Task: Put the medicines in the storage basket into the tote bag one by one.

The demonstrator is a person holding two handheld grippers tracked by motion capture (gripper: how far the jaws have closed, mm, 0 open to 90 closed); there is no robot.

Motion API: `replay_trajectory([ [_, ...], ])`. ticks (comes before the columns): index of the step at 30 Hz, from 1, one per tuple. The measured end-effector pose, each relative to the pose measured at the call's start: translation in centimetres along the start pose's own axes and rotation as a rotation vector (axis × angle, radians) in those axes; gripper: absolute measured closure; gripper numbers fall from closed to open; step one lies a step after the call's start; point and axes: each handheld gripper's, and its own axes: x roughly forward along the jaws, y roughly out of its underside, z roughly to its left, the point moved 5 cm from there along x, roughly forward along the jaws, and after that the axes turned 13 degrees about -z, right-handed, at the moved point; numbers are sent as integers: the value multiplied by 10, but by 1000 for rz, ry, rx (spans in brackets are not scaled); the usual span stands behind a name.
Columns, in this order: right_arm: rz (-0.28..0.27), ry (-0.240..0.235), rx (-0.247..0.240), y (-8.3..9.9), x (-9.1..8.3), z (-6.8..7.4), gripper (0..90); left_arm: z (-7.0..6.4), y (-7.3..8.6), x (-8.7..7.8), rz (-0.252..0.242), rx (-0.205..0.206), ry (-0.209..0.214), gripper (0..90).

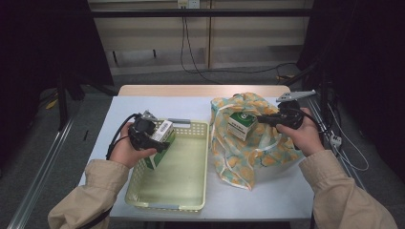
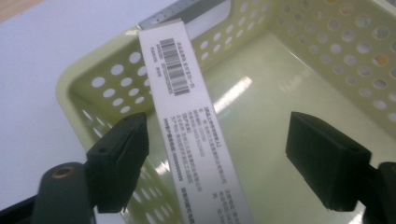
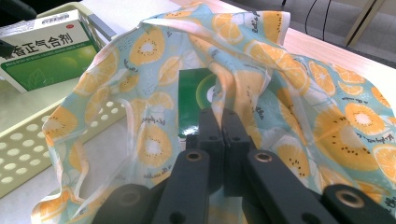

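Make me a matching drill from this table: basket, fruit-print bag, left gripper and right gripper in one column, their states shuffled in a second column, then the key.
Things:
1. basket
2. bag
3. left gripper
4. right gripper

States:
A. jaws shut on patterned fabric
B. pale yellow-green, perforated walls
C. jaws wide open, a white box between them
D. holds a green box in its mouth

Pairs: 1-B, 2-D, 3-C, 4-A
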Motion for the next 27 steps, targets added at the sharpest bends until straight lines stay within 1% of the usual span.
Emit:
replay_trajectory([
  [2, -1, 0, 1, 0, 0, 0, 900, 0, 2, -1, 1, 3, 1, 277],
  [6, -4, 0, 0, 0, 1, 1, 900, -1, 8, 0, 15, -10, 9, 339],
  [8, -4, -2, -3, 0, 2, 2, 900, -3, 13, 1, 33, -22, 20, 375],
  [9, -4, -3, -1, 0, 2, 2, 900, -3, 15, 2, 43, -26, 31, 419],
  [10, -4, -2, -1, 0, 2, 2, 900, -4, 17, 2, 50, -29, 27, 441],
  [11, -4, -2, -2, 0, 2, 2, 900, -4, 19, 3, 57, -32, 35, 454],
  [12, -4, -1, -2, 0, 2, 2, 900, -4, 21, 2, 63, -35, 28, 477],
  [15, -4, -1, -2, 0, 2, 2, 900, -3, 22, 1, 58, -57, 22, 603],
  [16, -4, 1, -3, 0, 2, 2, 900, -3, 23, 1, 56, -72, 23, 618],
  [18, -10, 1, -2, -1, 1, 2, 900, -4, 23, 1, 58, -71, 12, 621],
  [19, -9, 0, -3, 0, 1, 2, 900, -5, 22, 1, 62, -70, 14, 623],
  [21, -9, 0, -2, 0, 2, 2, 900, -7, 21, 2, 53, -82, 6, 625],
  [23, -10, -1, 0, 0, 2, 3, 900, -9, 19, 1, 45, -83, 12, 626],
  [24, -10, -3, -1, 0, 2, 3, 900, -10, 18, 1, 40, -90, 17, 626],
  [26, -10, -3, 0, 1, 2, 3, 900, -11, 14, 0, 29, -97, 36, 627],
  [27, -9, -2, 0, 1, 2, 3, 900, -11, 12, -1, 24, -97, 37, 627],
])
